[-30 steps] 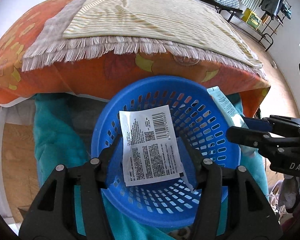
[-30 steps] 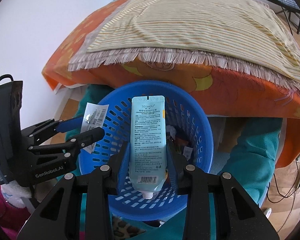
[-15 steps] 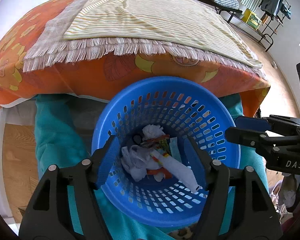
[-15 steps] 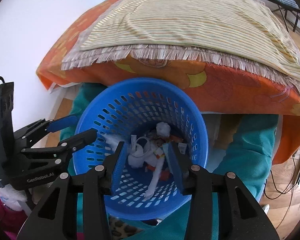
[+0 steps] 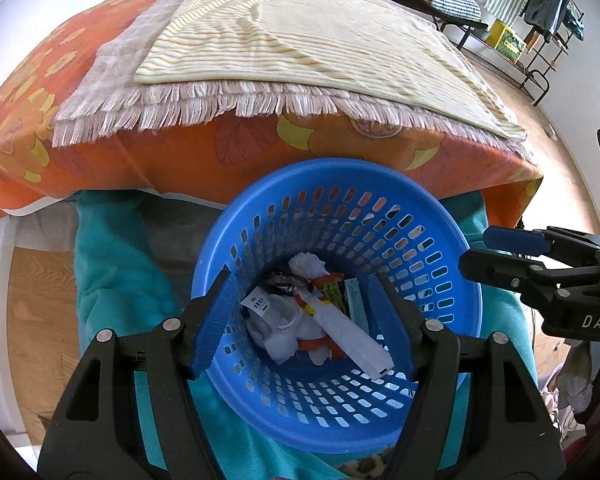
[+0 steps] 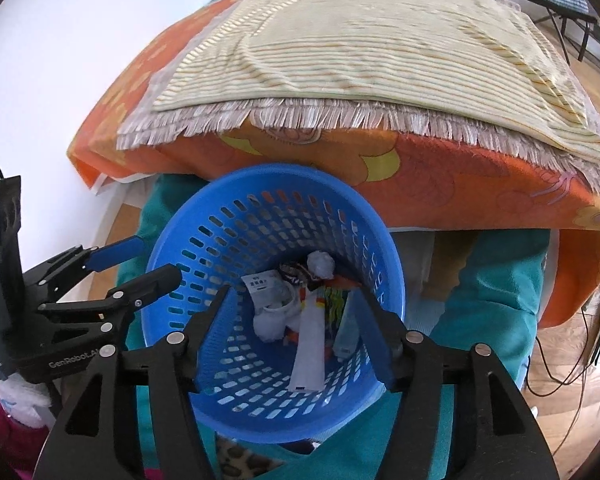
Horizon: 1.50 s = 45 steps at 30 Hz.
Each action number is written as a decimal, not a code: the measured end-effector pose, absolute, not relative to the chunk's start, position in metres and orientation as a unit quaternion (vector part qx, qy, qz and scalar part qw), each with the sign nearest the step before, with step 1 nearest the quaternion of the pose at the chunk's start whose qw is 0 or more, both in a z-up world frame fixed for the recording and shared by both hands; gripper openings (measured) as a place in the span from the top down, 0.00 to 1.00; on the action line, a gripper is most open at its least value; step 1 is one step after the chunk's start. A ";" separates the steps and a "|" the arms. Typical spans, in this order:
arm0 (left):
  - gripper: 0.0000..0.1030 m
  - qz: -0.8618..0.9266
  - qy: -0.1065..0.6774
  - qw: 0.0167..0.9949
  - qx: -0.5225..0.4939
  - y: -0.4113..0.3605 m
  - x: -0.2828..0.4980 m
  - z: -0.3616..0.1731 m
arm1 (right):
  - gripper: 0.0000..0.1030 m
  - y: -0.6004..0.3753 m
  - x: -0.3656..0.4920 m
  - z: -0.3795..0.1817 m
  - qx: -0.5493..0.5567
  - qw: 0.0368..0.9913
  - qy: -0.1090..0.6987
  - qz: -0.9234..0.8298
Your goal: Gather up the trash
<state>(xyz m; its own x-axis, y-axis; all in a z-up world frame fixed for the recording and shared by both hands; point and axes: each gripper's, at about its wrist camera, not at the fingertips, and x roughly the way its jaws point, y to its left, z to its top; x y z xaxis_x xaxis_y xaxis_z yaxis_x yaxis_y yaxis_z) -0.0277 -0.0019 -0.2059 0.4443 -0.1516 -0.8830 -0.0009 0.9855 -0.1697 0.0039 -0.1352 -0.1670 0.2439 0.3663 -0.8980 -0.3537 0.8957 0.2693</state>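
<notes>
A second ago each gripper held an item; now the pale blue plastic tube (image 6: 346, 330) and white printed wrapper (image 5: 350, 334) lie at six o'clock inside the round blue perforated plastic basket (image 5: 440, 272). The left gripper (image 5: 304, 308) stands wide and empty; the right gripper (image 6: 296, 320) is opening, nothing between. I'd say this drop is done.

The white barcoded packet (image 5: 260, 303) no longer sits between the left gripper (image 5: 304, 312) fingers; it lies below them in the blue basket (image 5: 440, 264). The pale tube (image 6: 346, 328) has left the right gripper (image 6: 296, 320), whose jaws are opening, empty.
</notes>
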 end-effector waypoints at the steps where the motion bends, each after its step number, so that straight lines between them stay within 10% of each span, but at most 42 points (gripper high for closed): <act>1: 0.31 -0.045 0.524 0.847 -0.073 -0.002 -0.028 -0.206 | 0.42 -0.136 0.004 -0.166 0.005 0.790 0.570 0.227; 45: 0.18 -0.038 0.354 0.933 -0.063 -0.010 0.010 -0.062 | 0.27 -0.172 0.050 -0.045 0.054 0.901 0.392 0.179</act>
